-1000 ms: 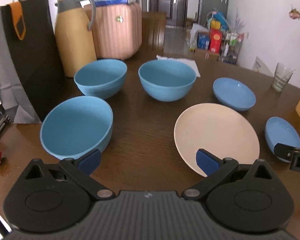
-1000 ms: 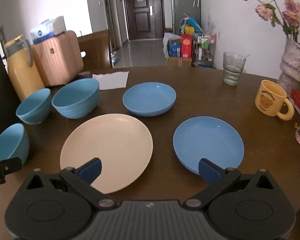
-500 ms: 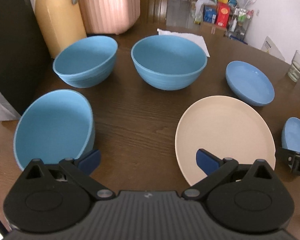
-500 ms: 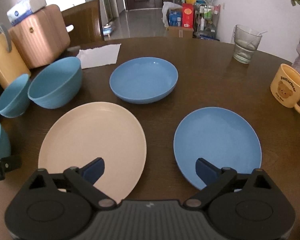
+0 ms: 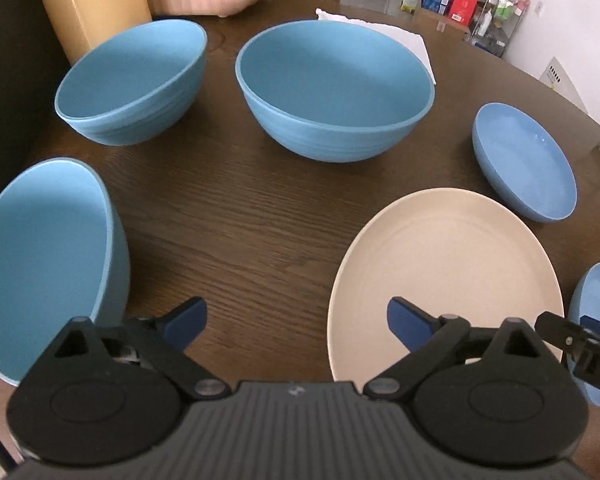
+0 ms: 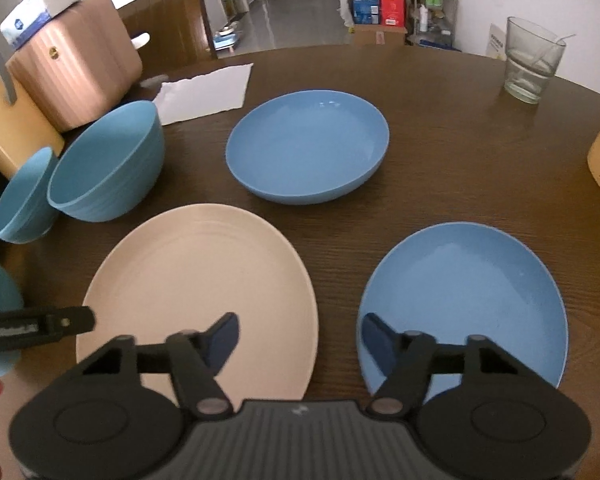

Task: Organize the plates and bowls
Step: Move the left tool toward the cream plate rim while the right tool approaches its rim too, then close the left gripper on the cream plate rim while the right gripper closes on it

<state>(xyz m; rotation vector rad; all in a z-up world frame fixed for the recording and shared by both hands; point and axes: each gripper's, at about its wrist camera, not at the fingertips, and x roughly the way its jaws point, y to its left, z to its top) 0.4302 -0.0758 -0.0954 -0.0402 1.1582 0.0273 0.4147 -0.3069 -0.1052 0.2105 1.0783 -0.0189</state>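
Both our grippers have come lower and closer to the dishes since a second ago. From the left wrist view, our left gripper [image 5: 296, 318] stands wide apart and empty over the dark wooden table [image 5: 228, 216], between the near blue bowl [image 5: 40, 264] and the beige round plate [image 5: 444, 280], probably choosing one. From the right wrist view, our right gripper [image 6: 298, 340] has just been closing; nothing is between its fingers, which hang over the gap beside the flat blue plate [image 6: 468, 300], likely its target.
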